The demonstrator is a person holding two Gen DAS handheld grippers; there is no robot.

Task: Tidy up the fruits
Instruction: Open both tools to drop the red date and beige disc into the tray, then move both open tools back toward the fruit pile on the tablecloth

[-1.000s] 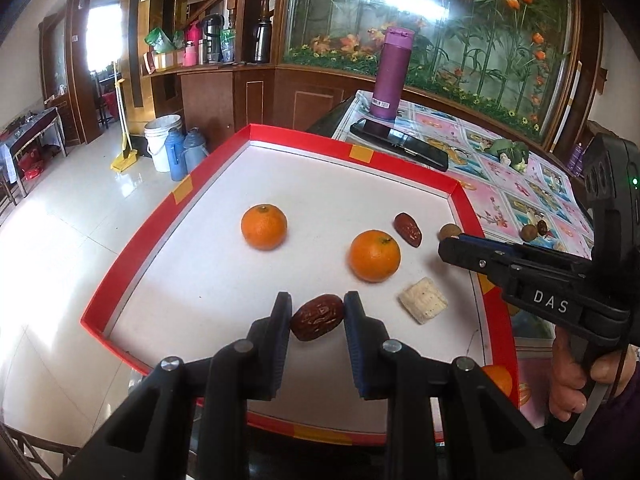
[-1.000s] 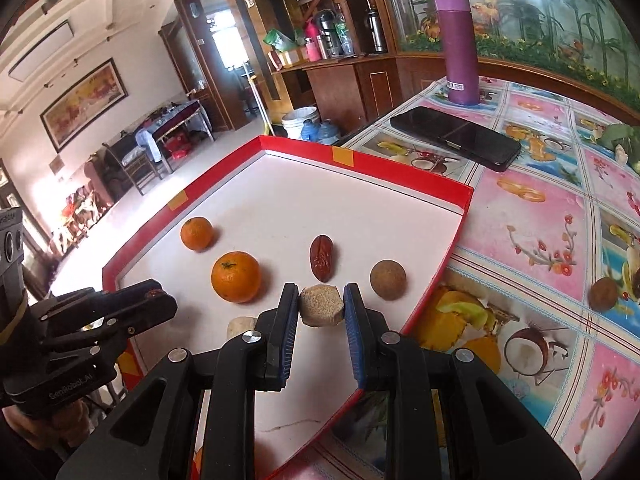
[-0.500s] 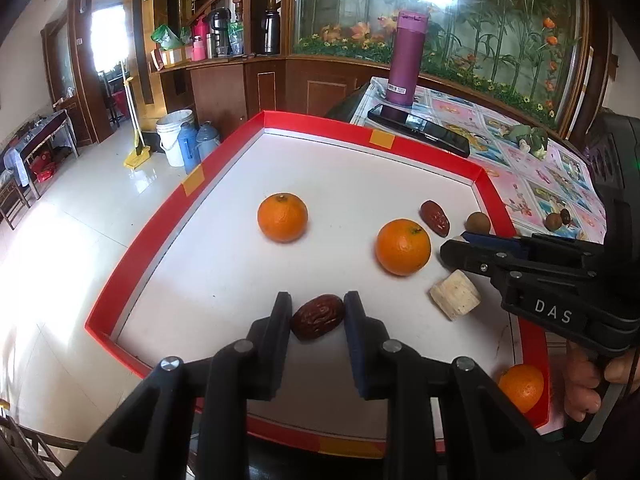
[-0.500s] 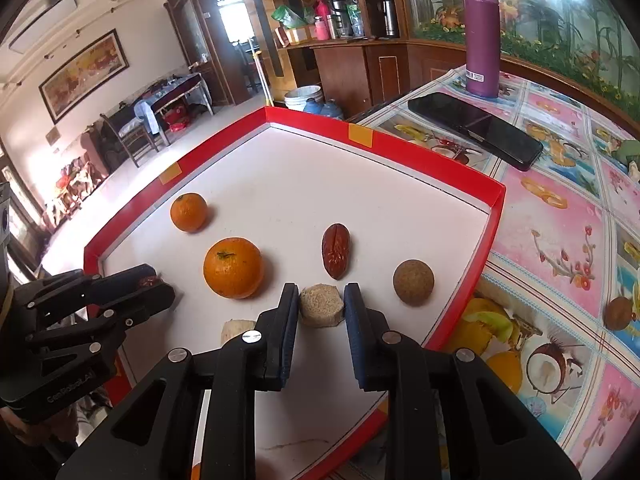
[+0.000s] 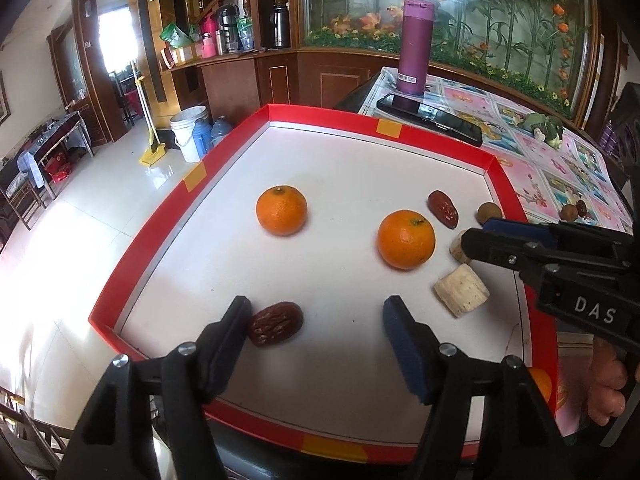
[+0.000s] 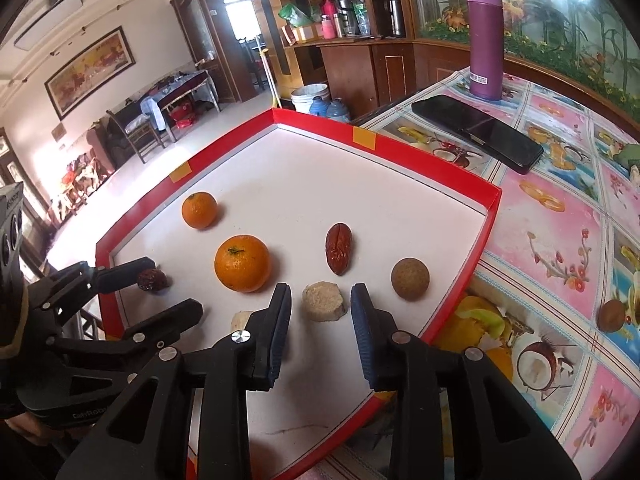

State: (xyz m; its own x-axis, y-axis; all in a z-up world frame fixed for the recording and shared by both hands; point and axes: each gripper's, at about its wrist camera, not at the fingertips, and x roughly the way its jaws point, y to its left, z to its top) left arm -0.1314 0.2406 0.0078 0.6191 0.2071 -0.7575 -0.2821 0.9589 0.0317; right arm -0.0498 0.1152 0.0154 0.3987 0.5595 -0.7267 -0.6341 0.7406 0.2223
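Observation:
A white tray with a red rim holds the fruit. My left gripper is open; a dark red date lies on the tray against its left finger. My right gripper is open around a tan cut fruit piece, with gaps on both sides. Two oranges, a second date, a brown longan and a white cut piece lie on the tray.
A flowered tablecloth lies right of the tray, with a black phone, a purple bottle and a loose longan. Another orange sits outside the tray's near right rim. Past the tray's left side is open floor.
Both grippers have opened. The left let go of the dark date, which now lies on the tray. The right let go of the tan piece, which rests between its fingers.

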